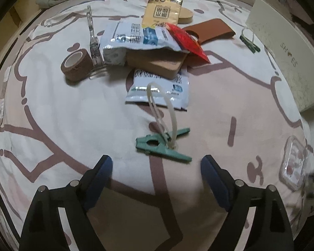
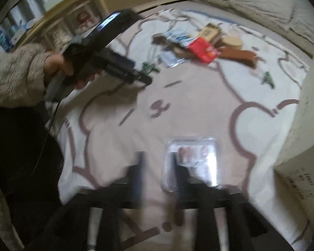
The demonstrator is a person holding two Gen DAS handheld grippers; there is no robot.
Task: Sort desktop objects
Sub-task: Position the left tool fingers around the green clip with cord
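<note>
My left gripper (image 1: 156,165) is open and empty, just short of a green clip (image 1: 163,146) with a pale loop that lies on the patterned sheet. Behind the clip are a white sachet (image 1: 157,90), a cork block (image 1: 157,61), a blue-white packet (image 1: 136,36), a red packet (image 1: 187,39), a yellow packet (image 1: 162,10), a brown tape roll (image 1: 75,63) and a second green clip (image 1: 250,41). In the blurred right wrist view my right gripper (image 2: 159,163) has its fingers partly apart beside a clear plastic box (image 2: 191,159); the right finger overlaps the box.
A white shoe box (image 1: 286,50) stands at the right edge and shows in the right wrist view (image 2: 303,146). A clear stand (image 1: 94,41) rises beside the tape roll. A brown leather piece (image 1: 211,31) and a pillow (image 2: 251,6) lie at the back. The left hand-held gripper (image 2: 106,64) shows at left.
</note>
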